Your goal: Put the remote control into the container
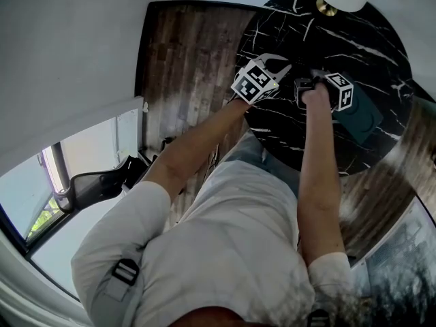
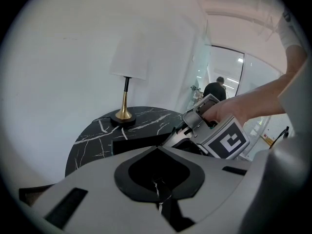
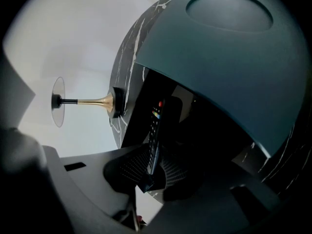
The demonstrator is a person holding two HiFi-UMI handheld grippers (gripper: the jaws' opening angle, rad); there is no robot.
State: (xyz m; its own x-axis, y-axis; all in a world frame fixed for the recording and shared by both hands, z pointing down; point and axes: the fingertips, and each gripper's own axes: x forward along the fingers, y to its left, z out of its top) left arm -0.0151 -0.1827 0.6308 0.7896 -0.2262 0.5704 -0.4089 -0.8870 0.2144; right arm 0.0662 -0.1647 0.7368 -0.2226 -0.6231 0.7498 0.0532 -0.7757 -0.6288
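A black remote control [image 3: 155, 130] with coloured buttons is pinched at its near end by my right gripper [image 3: 150, 173], which is shut on it. Its far end points into the dark opening of the teal container [image 3: 219, 57], which lies on its side on the black marble table [image 1: 368, 53]. In the head view my right gripper [image 1: 315, 87] sits at the mouth of the container [image 1: 362, 114]. My left gripper [image 1: 274, 65] hovers just to its left over the table, shut with nothing in it [image 2: 157, 199]. From that side the right gripper [image 2: 214, 130] and the container [image 2: 131, 145] are visible.
A lamp with a white shade [image 2: 127, 57] and a brass base [image 1: 325, 7] stands at the table's far edge. Wooden flooring [image 1: 184, 53] surrounds the round table. A person [image 2: 214, 89] stands in the distance by glass doors.
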